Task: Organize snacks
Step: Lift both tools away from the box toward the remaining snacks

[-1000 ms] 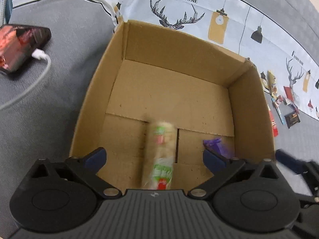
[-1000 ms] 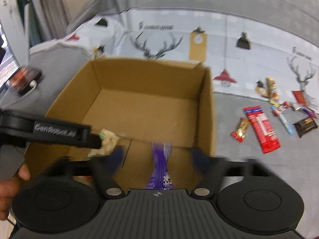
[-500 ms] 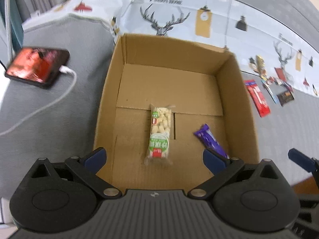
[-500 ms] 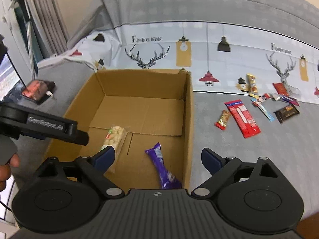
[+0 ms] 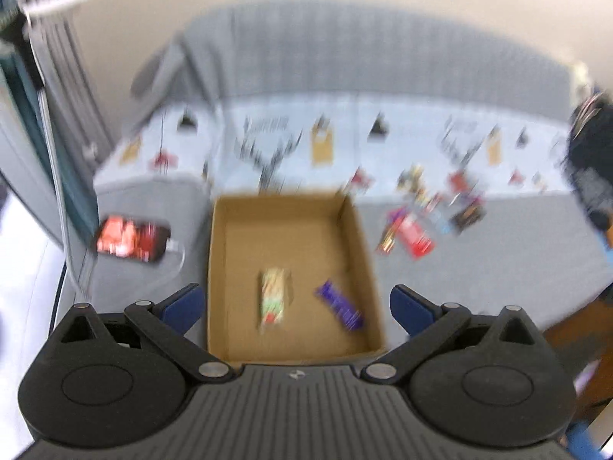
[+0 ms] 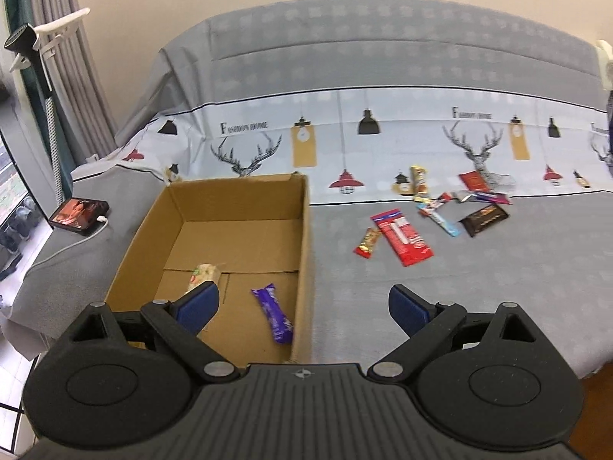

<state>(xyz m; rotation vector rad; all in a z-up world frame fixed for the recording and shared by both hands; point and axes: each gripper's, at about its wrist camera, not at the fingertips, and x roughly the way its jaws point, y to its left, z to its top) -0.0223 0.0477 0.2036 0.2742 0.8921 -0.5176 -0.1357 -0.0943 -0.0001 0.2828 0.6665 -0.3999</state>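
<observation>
An open cardboard box (image 6: pixel 306 237) (image 5: pixel 356 230) sits on the grey cloth. Inside it lie a pale peanut bar with a green and red label (image 5: pixel 272 299) (image 6: pixel 203 274) and a purple bar (image 5: pixel 339 309) (image 6: pixel 274 316). Right of the box, several loose snacks lie on the cloth, among them a long red pack (image 6: pixel 402 235), a small red and gold bar (image 6: pixel 367 242) and a dark chocolate bar (image 6: pixel 483 219). My left gripper (image 5: pixel 297 304) is open high above the box, holding nothing. My right gripper (image 6: pixel 304 304) is open above the box's right wall, also with nothing in it.
A phone (image 6: pixel 78 210) with a lit screen and a white cable lies left of the box. A patterned cloth (image 6: pixel 345 145) with deer and lamps runs along the back. Curtains (image 6: pixel 57 76) hang at the far left. The cloth's edge drops off at the lower right.
Both grippers let their bars fall into the box and drew up and back. The left view now sees the whole box from far higher; the right view swung right toward the loose snacks.
</observation>
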